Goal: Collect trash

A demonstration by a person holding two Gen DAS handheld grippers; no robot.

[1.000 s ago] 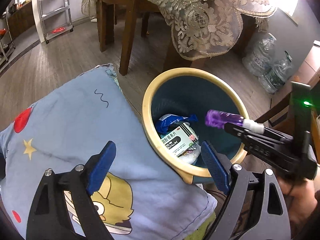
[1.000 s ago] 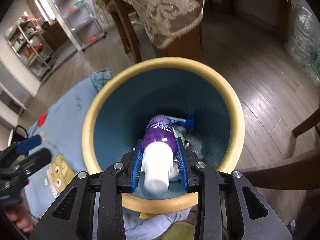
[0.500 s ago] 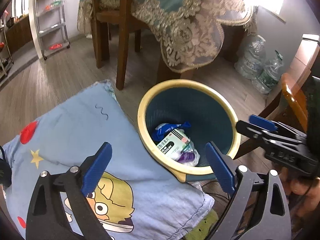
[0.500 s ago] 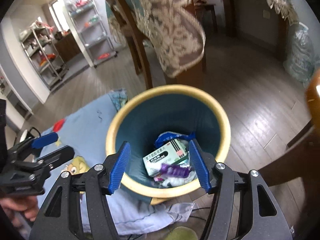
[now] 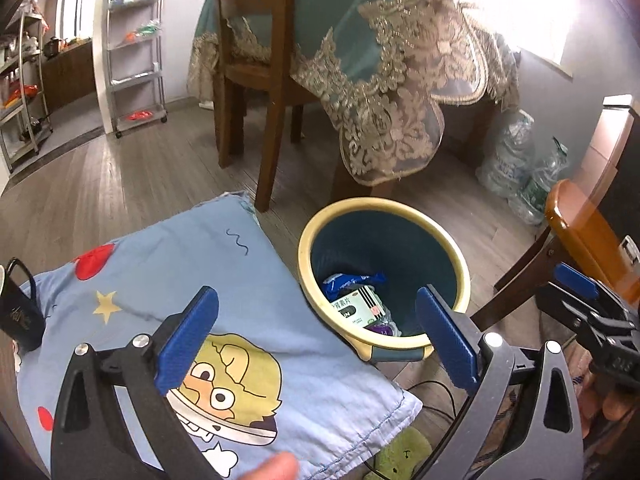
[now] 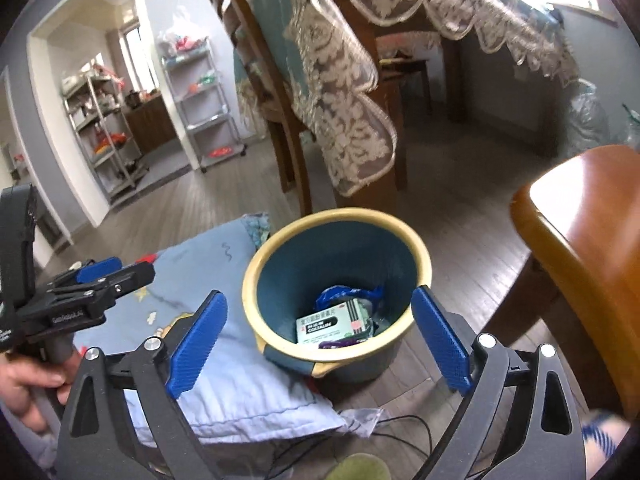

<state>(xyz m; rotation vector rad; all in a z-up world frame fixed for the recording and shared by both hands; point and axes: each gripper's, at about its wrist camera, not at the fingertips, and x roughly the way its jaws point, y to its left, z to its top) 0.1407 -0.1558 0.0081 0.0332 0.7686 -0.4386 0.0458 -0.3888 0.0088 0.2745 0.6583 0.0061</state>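
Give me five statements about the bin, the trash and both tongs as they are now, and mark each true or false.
1. The right tongs are clamped on a purple bottle. False: they are open and hold nothing.
2. The purple bottle lies inside the bin. True.
3. The bin is tipped over on its side. False: it stands upright on the floor.
4. A green and white box lies in the bin beside a blue wrapper. True.
5. The left tongs grip the blue pillow. False: they are open above it.
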